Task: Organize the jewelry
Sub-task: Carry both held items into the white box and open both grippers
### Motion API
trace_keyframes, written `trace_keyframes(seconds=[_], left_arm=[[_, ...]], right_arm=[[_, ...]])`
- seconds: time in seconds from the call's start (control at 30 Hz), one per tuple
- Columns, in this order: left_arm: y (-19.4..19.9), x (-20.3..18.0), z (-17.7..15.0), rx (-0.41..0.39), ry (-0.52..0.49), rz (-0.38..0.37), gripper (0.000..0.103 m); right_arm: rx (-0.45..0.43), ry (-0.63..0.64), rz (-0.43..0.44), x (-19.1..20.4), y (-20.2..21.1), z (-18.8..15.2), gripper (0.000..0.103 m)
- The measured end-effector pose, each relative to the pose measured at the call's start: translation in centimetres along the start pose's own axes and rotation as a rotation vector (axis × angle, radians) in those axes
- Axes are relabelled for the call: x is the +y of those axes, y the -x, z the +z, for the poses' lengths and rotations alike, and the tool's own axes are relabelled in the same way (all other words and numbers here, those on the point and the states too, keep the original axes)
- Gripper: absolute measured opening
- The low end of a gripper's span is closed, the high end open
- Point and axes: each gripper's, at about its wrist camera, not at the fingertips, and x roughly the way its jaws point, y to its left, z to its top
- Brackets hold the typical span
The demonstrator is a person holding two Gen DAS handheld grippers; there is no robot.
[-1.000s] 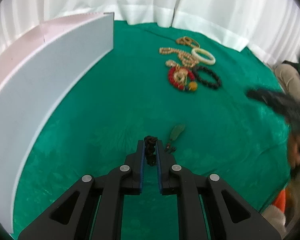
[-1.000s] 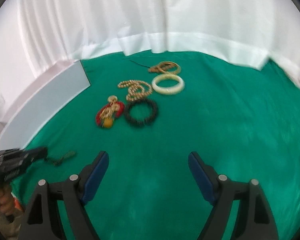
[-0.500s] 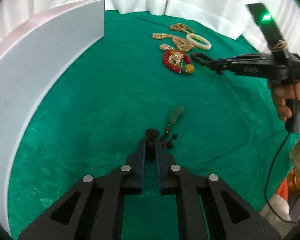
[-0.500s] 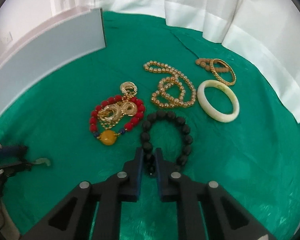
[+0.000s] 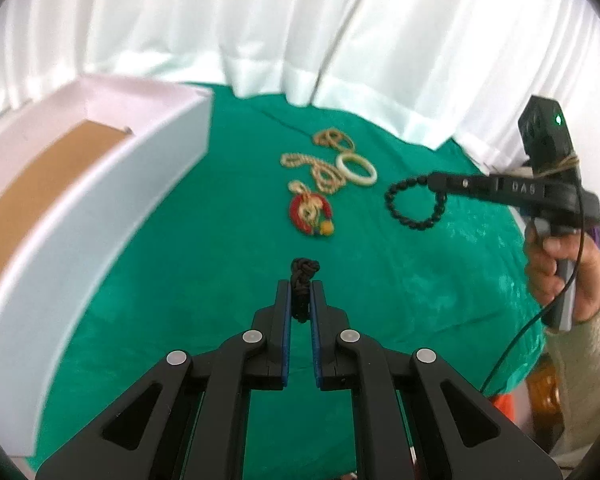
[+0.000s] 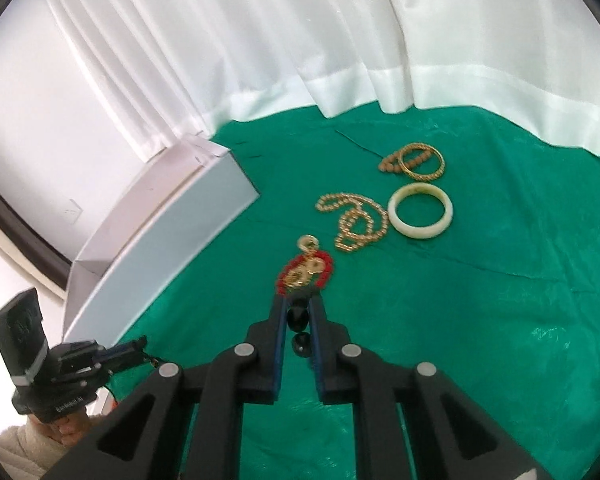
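Now both your grippers are clenched on jewelry above the green cloth (image 5: pixel 220 240).
Your left gripper (image 5: pixel 300 304) pinches a dark knotted cord (image 5: pixel 303 276) poking past its tips; your right gripper (image 6: pixel 298 312) clamps the black bead bracelet (image 5: pixel 414 204), hanging looped below its fingers.

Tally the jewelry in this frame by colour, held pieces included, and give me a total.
Black: 2, the black bead bracelet and the black knotted cord
Gold: 3, the gold bead necklace, gold bangle, gold chain
Red: 1, the red bead bracelet
Tan: 1, the tan bead bracelet
White: 1, the white bangle
Total: 8
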Motion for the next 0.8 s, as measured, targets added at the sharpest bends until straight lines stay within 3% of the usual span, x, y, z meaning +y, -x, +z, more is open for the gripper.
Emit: trace_keyframes(seconds=[0.17, 0.3, 0.47, 0.67, 0.8], left_arm=[[4.0, 1.3, 2.3, -0.051, 0.016, 0.031, 0.006], [8.2, 3.9, 4.5, -0.117, 0.043, 0.083, 0.006], [12.4, 9.0, 7.2, -0.191, 0.087, 0.209, 0.006], [12.5, 16.3, 8.3, -0.195, 0.18, 0.327, 0.006], [10.3, 20.9, 7.2, -0.148, 0.247, 0.401, 0.006]], right_arm=[[-0.006, 0.033, 0.054, 3.5, 0.4, 1.1, 0.012], [-0.018, 0.074, 0.127, 7.9, -0.4, 4.2, 0.012], [-0.04, 0.163, 0.217, 15.8, -2.5, 9.1, 0.012], [-0.015, 0.241, 0.333, 25.3, -7.9, 13.1, 0.012], [0.033, 0.266, 0.378, 29.8, -12.7, 13.0, 0.012]])
